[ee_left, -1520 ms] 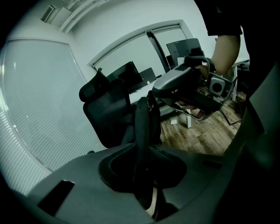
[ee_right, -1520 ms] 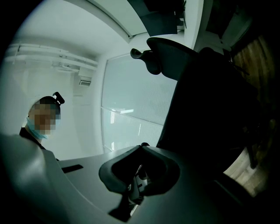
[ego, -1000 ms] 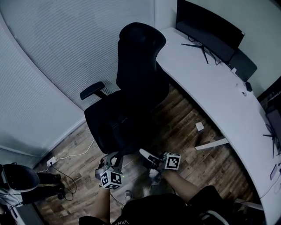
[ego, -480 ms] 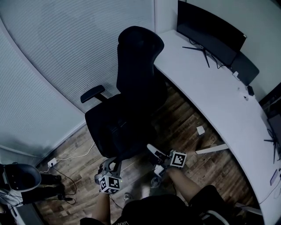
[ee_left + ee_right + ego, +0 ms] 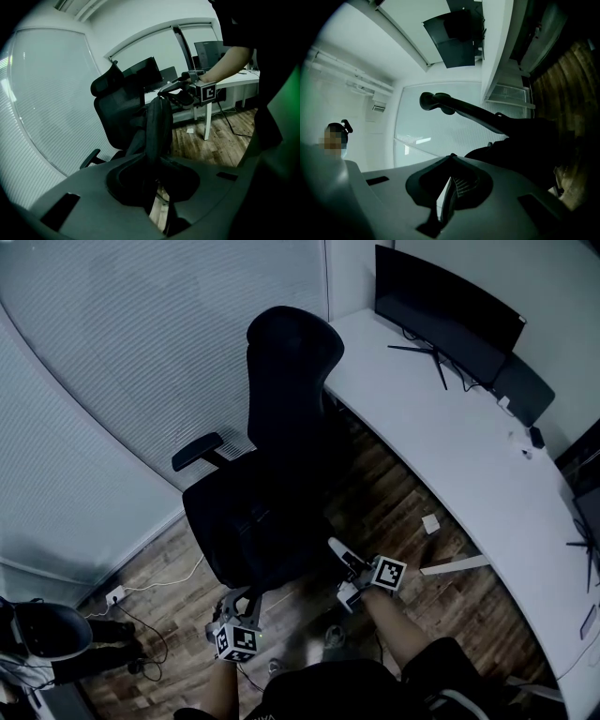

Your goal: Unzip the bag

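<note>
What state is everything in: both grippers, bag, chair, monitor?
left gripper: shut on the bag.
right gripper: shut, nothing readable between its jaws.
bag: upright in front of the chair, zipper too dark to tell.
chair: upright, nobody seated.
monitor: screen dark.

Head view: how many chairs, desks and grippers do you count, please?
Chairs: 1
Desks: 1
Grippers: 2 (left gripper, right gripper)
Total: 4
</note>
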Motion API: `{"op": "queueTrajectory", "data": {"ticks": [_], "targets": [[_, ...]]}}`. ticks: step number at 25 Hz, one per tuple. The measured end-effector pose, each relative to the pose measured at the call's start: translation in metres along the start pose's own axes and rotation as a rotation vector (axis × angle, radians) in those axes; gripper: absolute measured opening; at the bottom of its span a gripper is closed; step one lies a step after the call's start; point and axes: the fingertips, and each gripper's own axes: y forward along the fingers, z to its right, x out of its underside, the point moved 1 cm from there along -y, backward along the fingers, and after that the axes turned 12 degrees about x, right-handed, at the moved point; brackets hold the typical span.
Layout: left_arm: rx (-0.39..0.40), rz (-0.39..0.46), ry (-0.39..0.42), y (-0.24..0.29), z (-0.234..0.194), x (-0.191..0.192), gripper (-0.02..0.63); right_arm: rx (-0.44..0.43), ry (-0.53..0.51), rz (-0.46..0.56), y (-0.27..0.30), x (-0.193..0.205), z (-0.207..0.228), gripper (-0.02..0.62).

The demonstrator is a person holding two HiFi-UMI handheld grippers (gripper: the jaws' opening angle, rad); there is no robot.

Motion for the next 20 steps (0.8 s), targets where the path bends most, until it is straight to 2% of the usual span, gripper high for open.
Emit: {"op": "queueTrajectory", "data": {"ticks": [5, 9, 14, 20], "targets": [[0.023, 0.011, -0.013, 0.003, 0.001, -0.005, 0.075, 0.048, 0.028, 0.051, 0.002, -0.017, 0.017, 0.046], [0.035, 0.016, -0.032, 0.006, -0.001, -0.007, 0.077, 0.067, -0.007, 0.050, 0.006, -0.019, 0.018, 0.046], [0.056, 0.006, -0.048, 0.005, 0.008, -0.002, 0.087, 0.165, -0.101, 0.019, -0.003, -0.004, 0.020, 0.049], [0.091, 0.004, -0.048, 0.003, 0.020, 0.006, 0.130, 0.293, -0.317, -0.005, -0.023, 0.014, 0.015, 0.049]]}}
